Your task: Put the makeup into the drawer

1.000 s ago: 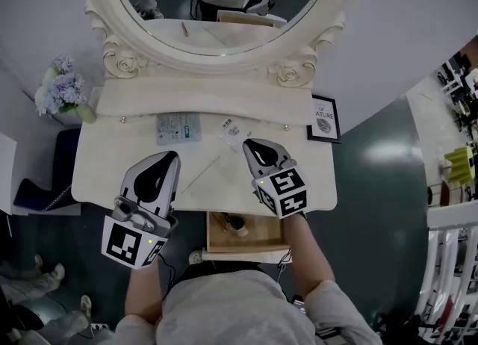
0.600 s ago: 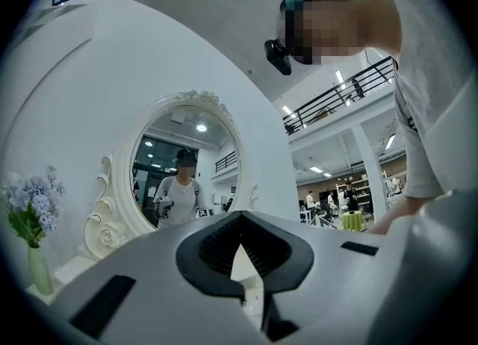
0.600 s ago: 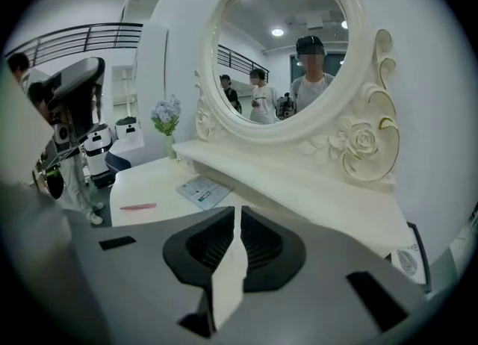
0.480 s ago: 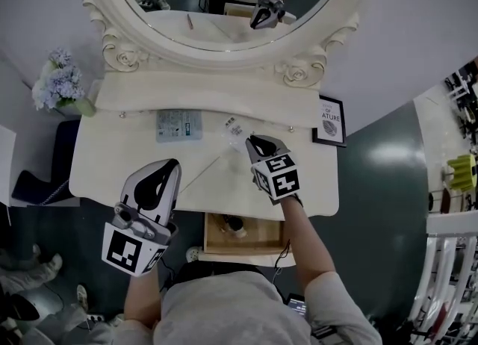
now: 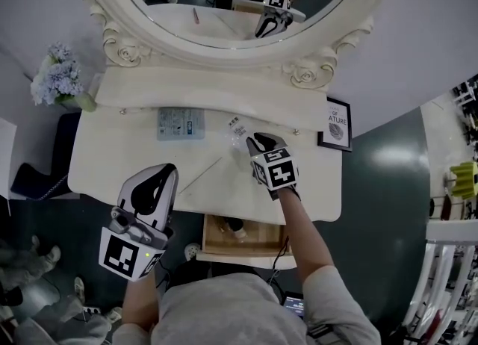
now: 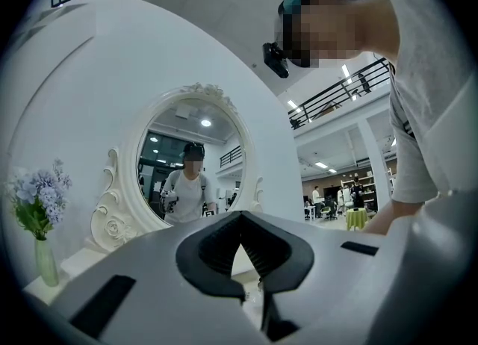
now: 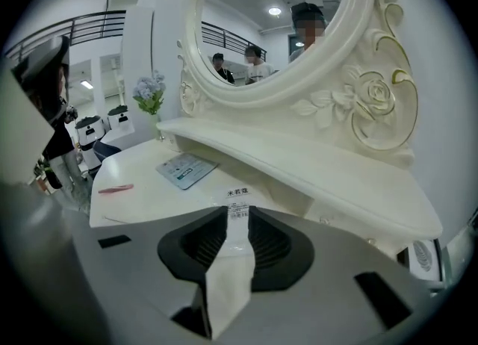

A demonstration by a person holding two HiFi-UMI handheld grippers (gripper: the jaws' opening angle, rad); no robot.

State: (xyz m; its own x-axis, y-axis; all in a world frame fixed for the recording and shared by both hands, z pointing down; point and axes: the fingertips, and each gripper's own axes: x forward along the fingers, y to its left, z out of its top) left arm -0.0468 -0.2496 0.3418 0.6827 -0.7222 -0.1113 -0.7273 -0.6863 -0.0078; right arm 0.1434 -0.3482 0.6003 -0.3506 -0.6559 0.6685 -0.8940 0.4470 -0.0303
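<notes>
Over at the back of the vanity top (image 5: 104, 164) we find the right gripper (image 5: 257, 140) nosed down onto a clear sachet (image 5: 237, 128) with a white label. Its jaws have just been opening, and now they stand a little apart. The right gripper view shows the sachet's near end lying between them, flanked by the pads rather than pinched, as far as we can judge.

What matters next is how the sachet lies. It sits at about 11 o'clock from the tips, touching or very nearly so, and its long axis seems to run on in line with the jaws — a straight close should catch it across the narrow way.

The left gripper (image 5: 166, 170) hangs well apart at 8 o'clock, jaws pressed together on nothing, so we'd call this the right hand's pick.

The open drawer (image 5: 246, 249) waits at 6 o'clock, under the front edge, with a small item (image 5: 233, 225) already inside. A teal packet (image 5: 180, 123) lies at 9 o'clock from the sachet.
</notes>
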